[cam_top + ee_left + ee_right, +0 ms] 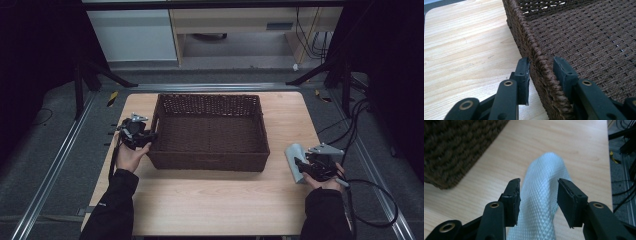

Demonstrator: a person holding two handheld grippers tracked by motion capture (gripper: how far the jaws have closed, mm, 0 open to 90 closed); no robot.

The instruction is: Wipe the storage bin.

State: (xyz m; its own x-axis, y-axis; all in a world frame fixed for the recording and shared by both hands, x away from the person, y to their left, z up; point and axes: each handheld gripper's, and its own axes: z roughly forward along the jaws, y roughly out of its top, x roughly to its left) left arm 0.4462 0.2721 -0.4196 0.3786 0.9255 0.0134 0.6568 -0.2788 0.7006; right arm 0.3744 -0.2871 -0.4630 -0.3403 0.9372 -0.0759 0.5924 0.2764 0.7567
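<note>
The pale textured roll [544,195] lies on the tabletop [210,195] at about 4 o'clock from the woven basket [210,160], its long axis running straight out from between the right gripper [539,195]'s jaws, which stand open on either side of it with a gap at each pad. At the basket's 9 o'clock side, the left gripper [541,75] straddles the rim, its jaws partly open with no firm pinch evident. The right hand is the nearer to the roll.
</note>
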